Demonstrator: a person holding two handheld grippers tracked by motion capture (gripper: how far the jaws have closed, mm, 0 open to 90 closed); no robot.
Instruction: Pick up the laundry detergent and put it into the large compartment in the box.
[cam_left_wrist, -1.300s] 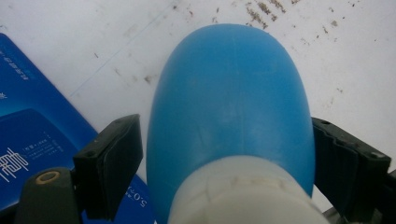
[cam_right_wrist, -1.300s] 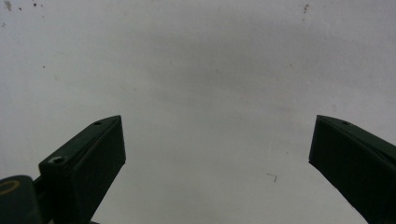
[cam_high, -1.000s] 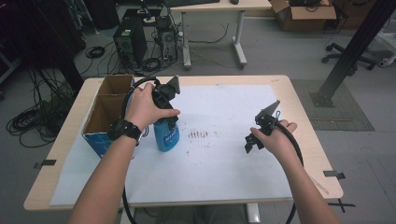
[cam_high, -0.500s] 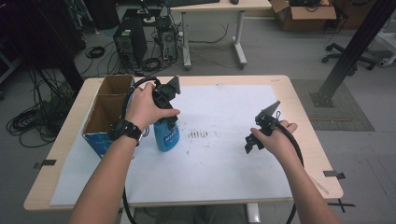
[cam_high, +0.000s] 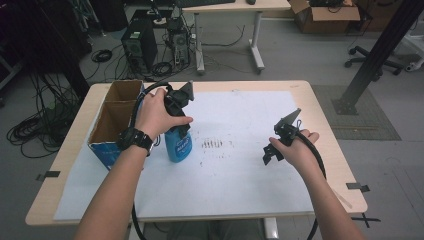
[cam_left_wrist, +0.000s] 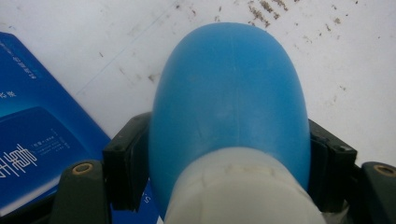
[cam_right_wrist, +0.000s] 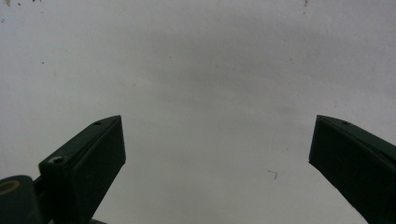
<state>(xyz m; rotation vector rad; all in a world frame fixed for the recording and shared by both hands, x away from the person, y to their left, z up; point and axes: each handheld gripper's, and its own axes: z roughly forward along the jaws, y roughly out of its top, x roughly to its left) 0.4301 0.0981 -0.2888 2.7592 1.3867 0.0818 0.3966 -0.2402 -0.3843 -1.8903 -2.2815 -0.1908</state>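
The step in hand looks like grasping: the left tongs (cam_high: 181, 131) have just been closing from above and now grip the blue bottle (cam_high: 178, 145), which stands upright on the surface (cam_high: 240, 175) just right of the cardboard box (cam_high: 116, 117). Next likely a straight lift, kept upright. The right tongs (cam_high: 281, 142) hover open, empty, well to the right. The hand hides the bottle's top; its label is too small to read.

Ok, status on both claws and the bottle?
Left claw just closed on blue bottle, bottle upright on paper. Right claw open, empty. Cardboard box close beside bottle.
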